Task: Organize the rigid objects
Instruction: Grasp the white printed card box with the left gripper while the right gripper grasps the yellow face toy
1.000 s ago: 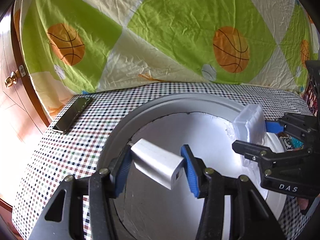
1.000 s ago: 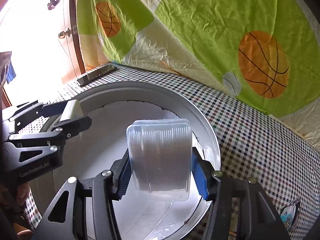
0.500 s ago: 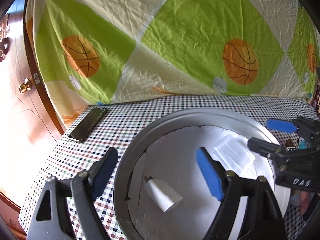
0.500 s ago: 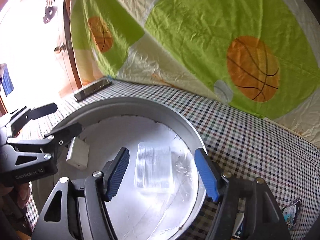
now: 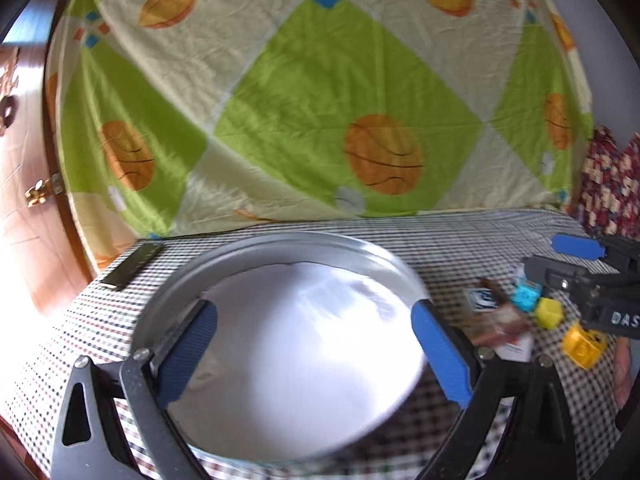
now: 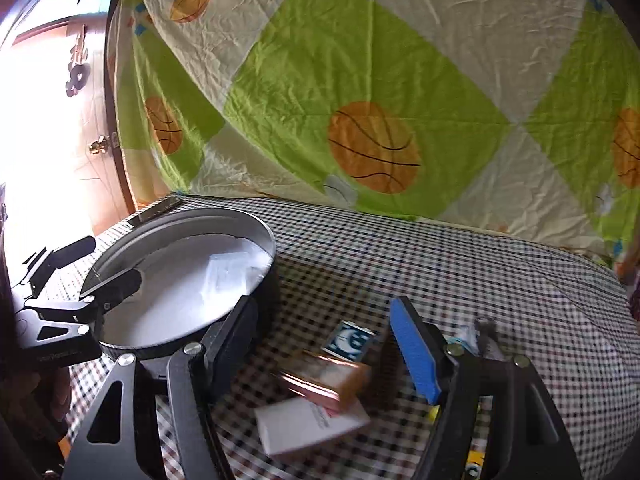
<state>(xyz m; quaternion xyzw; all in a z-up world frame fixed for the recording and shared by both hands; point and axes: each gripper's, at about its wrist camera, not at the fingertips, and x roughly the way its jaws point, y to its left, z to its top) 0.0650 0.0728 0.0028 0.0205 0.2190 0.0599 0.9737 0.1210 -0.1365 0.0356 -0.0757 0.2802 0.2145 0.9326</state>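
My left gripper (image 5: 314,346) hangs over the round metal tray (image 5: 256,252) with its jaws spread wide and nothing between them; its blue pads frame the tray's white liner, which is washed out by blur in the left wrist view. My right gripper (image 6: 324,344) is beside the tray, over the checked tabletop (image 6: 440,264), jaws likewise wide apart and touching nothing.

In the right wrist view one clear plastic box (image 6: 228,276) lies flat inside the tray near its right wall. I cannot make out anything else in the tray.

Between and below my right jaws lies a small heap on the tabletop: one white carton (image 6: 308,424), one glossy copper-coloured box (image 6: 324,380) resting on its top edge, and one blue-and-white patterned cube (image 6: 350,340) just behind that. The left wrist view shows the same heap to the right of the tray, plus two yellow blocks (image 5: 582,346) and one light blue block (image 5: 526,296) near my right gripper's fingers (image 5: 576,246).

One dark flat bar-shaped object (image 5: 132,266) lies at the tabletop's far left corner, apart from the tray.
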